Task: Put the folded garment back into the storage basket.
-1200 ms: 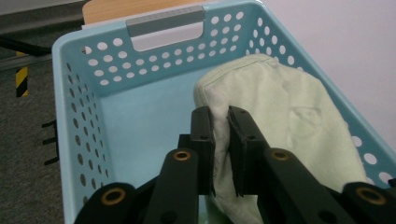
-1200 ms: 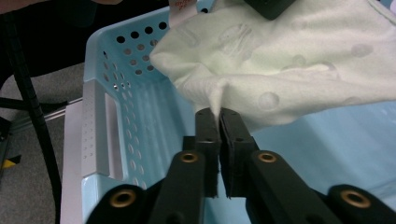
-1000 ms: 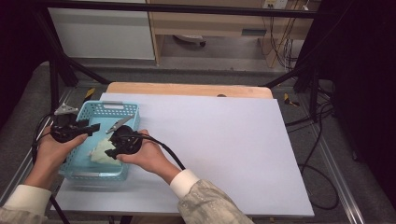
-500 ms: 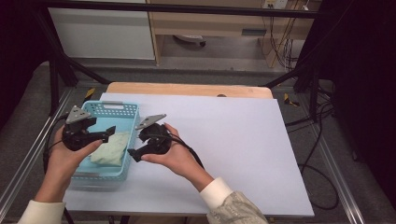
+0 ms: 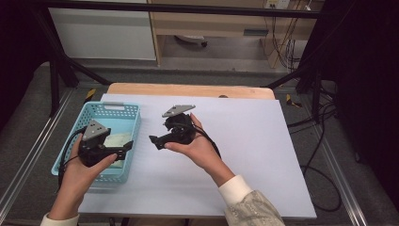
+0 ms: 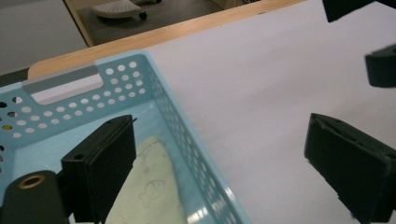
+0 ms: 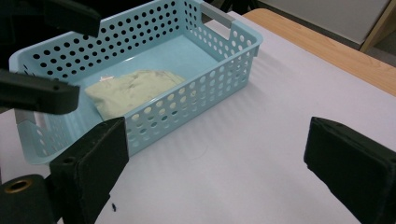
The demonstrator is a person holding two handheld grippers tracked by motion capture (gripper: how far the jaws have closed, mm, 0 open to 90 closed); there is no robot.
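Basket: a pale blue plastic basket (image 5: pixel 101 141) with perforated walls and a slot handle in each short end, sitting at the left edge of the white table (image 5: pixel 235 160). Its low open top probably makes it a drop-off bin.
Cloth: a folded pale yellow-green cloth (image 7: pixel 133 91), soft and slightly rumpled with a faint print, lying flat on the basket floor toward the person's end.
Left gripper: the left gripper (image 6: pixel 224 172) is held over the basket's right wall, jaws spread wide with nothing between them; one jaw hangs above the cloth, the other above bare table.
Right gripper: the right gripper (image 7: pixel 215 172) is above the table just right of the basket, jaws spread and empty, aimed back at the basket.
Jaws: flat, matte black blocks with squared edges.
Table: smooth white sheet over a wooden top.
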